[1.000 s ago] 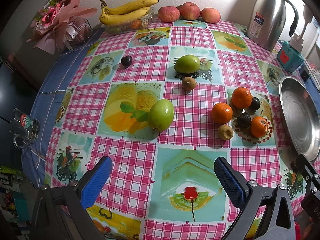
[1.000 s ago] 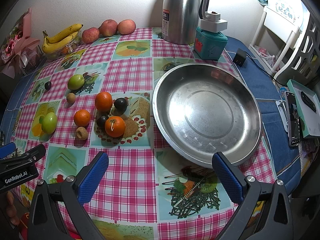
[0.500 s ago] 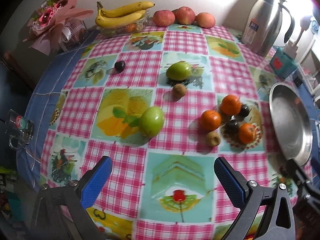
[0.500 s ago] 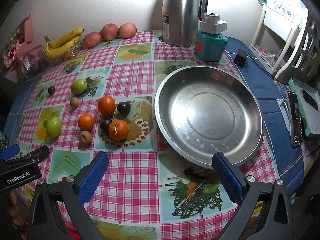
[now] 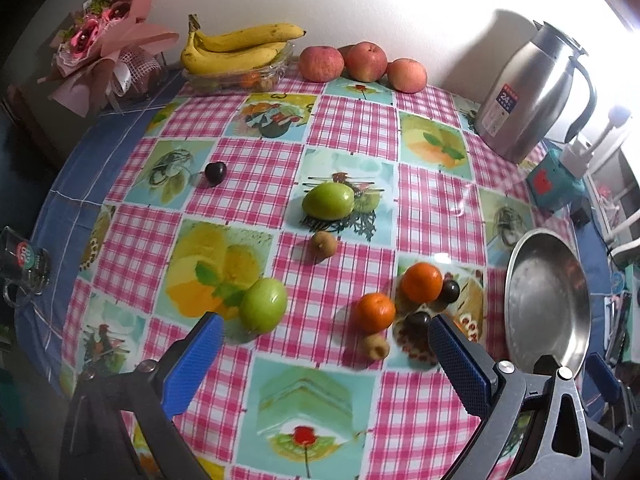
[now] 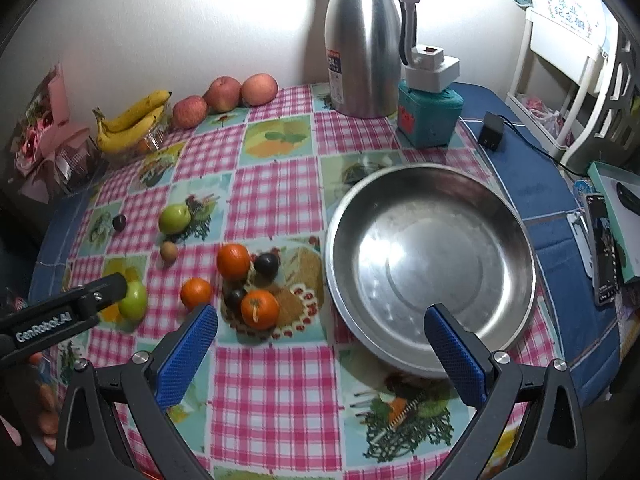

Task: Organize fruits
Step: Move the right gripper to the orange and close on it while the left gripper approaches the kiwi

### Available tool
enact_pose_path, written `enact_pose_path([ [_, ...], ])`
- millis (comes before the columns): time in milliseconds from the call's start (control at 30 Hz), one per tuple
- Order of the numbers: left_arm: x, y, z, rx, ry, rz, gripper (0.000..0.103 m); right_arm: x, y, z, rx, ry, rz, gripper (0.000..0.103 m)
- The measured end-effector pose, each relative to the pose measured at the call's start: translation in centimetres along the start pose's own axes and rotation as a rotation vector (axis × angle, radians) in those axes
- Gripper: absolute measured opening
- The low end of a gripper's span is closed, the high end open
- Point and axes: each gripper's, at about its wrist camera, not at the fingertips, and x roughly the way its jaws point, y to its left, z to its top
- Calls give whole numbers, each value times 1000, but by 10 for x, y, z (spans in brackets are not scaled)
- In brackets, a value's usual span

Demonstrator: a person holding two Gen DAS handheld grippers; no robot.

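Loose fruit lies on the checked tablecloth: three oranges [image 6: 233, 261], dark plums [image 6: 266, 264], two green fruits [image 5: 263, 310] [image 5: 328, 201] and small brown fruits [image 5: 323, 243]. A steel bowl [image 6: 430, 184] stands empty on the right of them. My left gripper [image 5: 324, 344] is open, low over the table. The near green fruit sits just beyond its left finger, and an orange [image 5: 375, 311] and a brown fruit [image 5: 376, 346] lie between its fingers. My right gripper [image 6: 320, 324] is open in front of the bowl's near rim, holding nothing.
Bananas [image 5: 236, 48] in a clear tray and three apples [image 5: 362, 62] line the back wall. A steel jug [image 6: 368, 40] and a teal box [image 6: 430, 116] stand at the back right. A bouquet [image 5: 104, 44] is at the far left, and phones [image 6: 600, 248] lie at the right edge.
Both grippers have moved forward over the table, so the fruit and the bowl sit nearer in view. The left one has closed in on the green fruit and oranges. Both stay open.
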Motion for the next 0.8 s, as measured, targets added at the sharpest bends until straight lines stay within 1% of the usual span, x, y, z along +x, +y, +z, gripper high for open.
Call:
enact_pose_path([
  [267,20,7,16,-53,-4,-32,103,16,6,19,11,19,20,103],
  [433,33,19,23,-101,0,-38,103,30,13,28,4,35,30,103],
  [567,36,32,28,-147,-18,-50,103,42,20,32,-8,46,42,102],
  [700,39,38,26,-159,-22,-38,103,49,32,34,-41,44,67,102],
  [800,42,37,25,-148,-13,-39,103,53,40,32,-71,33,53,102],
])
